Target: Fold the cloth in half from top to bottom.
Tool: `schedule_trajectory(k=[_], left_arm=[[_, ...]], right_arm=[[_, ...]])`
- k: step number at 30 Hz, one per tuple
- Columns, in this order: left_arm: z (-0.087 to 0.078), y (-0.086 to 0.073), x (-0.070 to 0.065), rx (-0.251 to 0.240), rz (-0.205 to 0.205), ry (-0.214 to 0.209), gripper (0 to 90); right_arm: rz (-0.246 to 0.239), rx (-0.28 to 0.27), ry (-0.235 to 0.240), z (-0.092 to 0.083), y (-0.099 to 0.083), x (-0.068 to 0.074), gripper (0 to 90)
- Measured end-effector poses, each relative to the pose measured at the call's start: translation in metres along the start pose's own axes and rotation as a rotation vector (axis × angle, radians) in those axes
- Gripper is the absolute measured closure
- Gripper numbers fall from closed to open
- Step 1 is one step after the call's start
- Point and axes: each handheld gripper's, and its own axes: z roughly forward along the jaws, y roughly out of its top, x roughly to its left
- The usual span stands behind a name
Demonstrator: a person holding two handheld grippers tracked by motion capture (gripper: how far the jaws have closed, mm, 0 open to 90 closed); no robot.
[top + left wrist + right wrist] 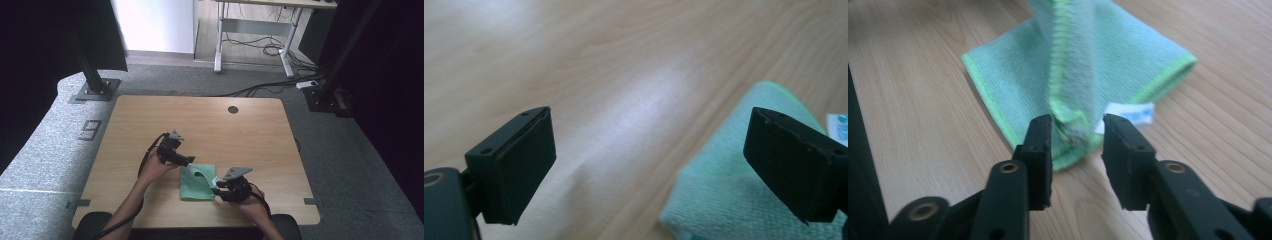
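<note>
The green cloth point(197, 182) lies folded on the wooden table point(200, 120), near the front edge, between the 2 grippers. A small white label point(1131, 113) sticks out from its right side.

The right gripper point(1077, 145) is at the right edge of the cloth. In the right gripper view its 2 jaws stand a little apart, and a raised corner of the cloth hangs between them. This corner touches the one jaw but the other jaw is free of it, so the cloth is not pinched. The left gripper point(649, 160) is just beside the upper left corner of the cloth; its jaws are spread wide and nothing is between them.

The work in hand seems to be folding the cloth. Several things could go wrong from here. The raised corner is only loosely supported, so it may fall to the wrong side and open the fold. If the right gripper pulls back while the fabric sticks to the pad, the whole cloth may slide toward the table edge. The left gripper, if it comes down too close, could catch 2 layers together or push the folded edge out of line.
</note>
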Motion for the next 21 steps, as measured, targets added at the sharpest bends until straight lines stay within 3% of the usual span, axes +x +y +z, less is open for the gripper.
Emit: schedule_trajectory(k=[9, 21], left_arm=[[-0.007, -0.025, -0.018, 0.057, 0.05, -0.014, 7.0], [-0.021, -0.057, -0.038, 0.053, 0.056, -0.026, 7.0]], right_arm=[[0.055, -0.033, -0.054, -0.01, -0.004, -0.014, 49.7], [0.054, -0.025, -0.057, 0.014, 0.016, -0.013, 37.9]])
